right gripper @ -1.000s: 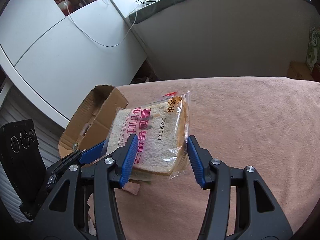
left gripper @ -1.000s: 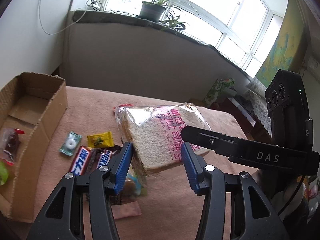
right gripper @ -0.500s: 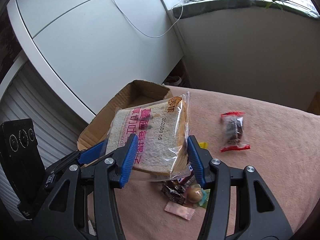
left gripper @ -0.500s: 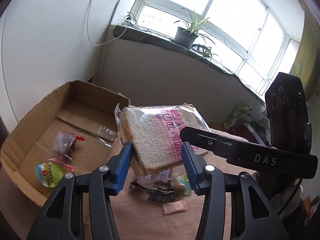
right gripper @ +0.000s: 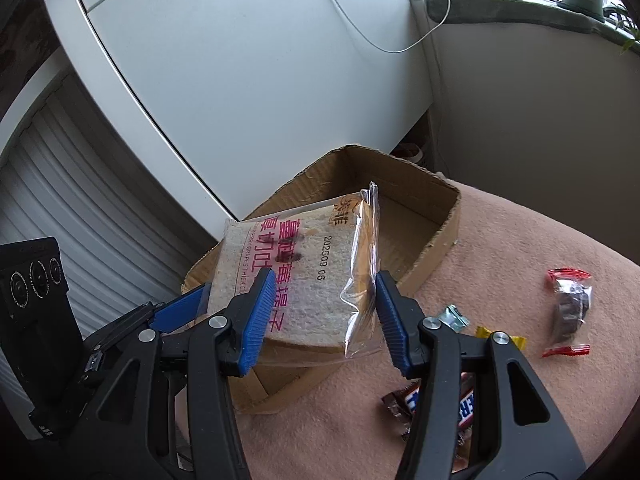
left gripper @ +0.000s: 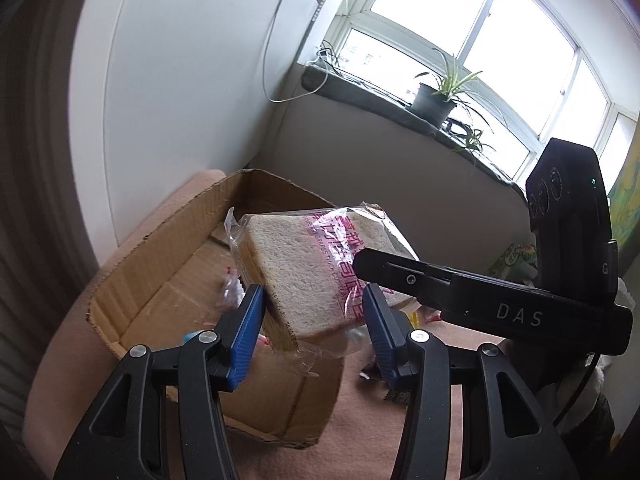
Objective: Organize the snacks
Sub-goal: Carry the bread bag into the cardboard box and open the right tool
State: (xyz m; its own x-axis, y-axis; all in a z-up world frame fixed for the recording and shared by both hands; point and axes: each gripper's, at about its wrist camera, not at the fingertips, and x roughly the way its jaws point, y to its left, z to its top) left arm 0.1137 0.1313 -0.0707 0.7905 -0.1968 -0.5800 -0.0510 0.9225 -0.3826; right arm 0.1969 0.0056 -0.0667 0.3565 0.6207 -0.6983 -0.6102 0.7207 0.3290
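Note:
A clear bag of sliced bread (left gripper: pixel 308 276) with pink print is held in the air over the open cardboard box (left gripper: pixel 160 264). My left gripper (left gripper: pixel 314 328) is shut on one edge of it. My right gripper (right gripper: pixel 324 316) is shut on the other edge of the bread bag (right gripper: pixel 296 280), above the near end of the box (right gripper: pixel 436 232). A few small wrapped snacks (left gripper: pixel 232 292) lie in the box, mostly hidden by the bread.
On the pink cloth (right gripper: pixel 520 248) right of the box lie a red-ended dark snack pack (right gripper: pixel 570 306), a yellow candy (right gripper: pixel 486 334), a teal candy (right gripper: pixel 452 316) and Snickers bars (right gripper: pixel 464 404). White cabinet and wall stand behind the box.
Both grippers have carried the bread bag left from the loose snacks to above the box. The grip on it is unchanged.

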